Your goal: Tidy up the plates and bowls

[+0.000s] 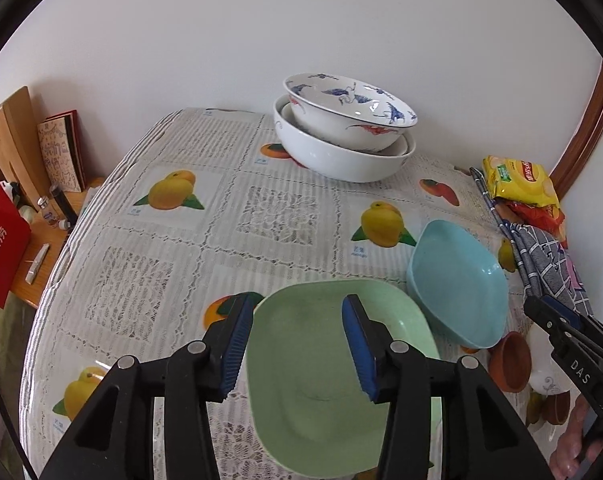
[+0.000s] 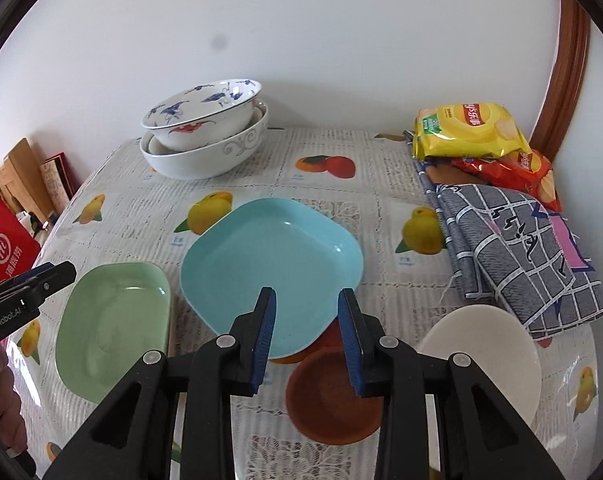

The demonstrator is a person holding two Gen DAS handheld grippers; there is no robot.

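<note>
A green square plate [image 1: 321, 376] [image 2: 113, 324] lies flat at the table's near left. My left gripper [image 1: 295, 346] is open above it, its left finger over the plate's left edge. A blue square plate [image 2: 271, 264] [image 1: 459, 284] rests tilted on a brown bowl [image 2: 331, 396] [image 1: 511, 360]. My right gripper [image 2: 306, 338] is open over the blue plate's near edge and holds nothing. A white plate [image 2: 497, 356] lies at the near right. Stacked white bowls with blue and red patterns [image 1: 343, 130] [image 2: 205, 132] stand at the back.
Yellow and red snack bags [image 2: 473, 128] and a folded grey checked cloth [image 2: 521, 264] lie at the table's right. A wooden side table [image 1: 41, 236] with a red box, books and small bottles stands off the left edge. A wall is behind.
</note>
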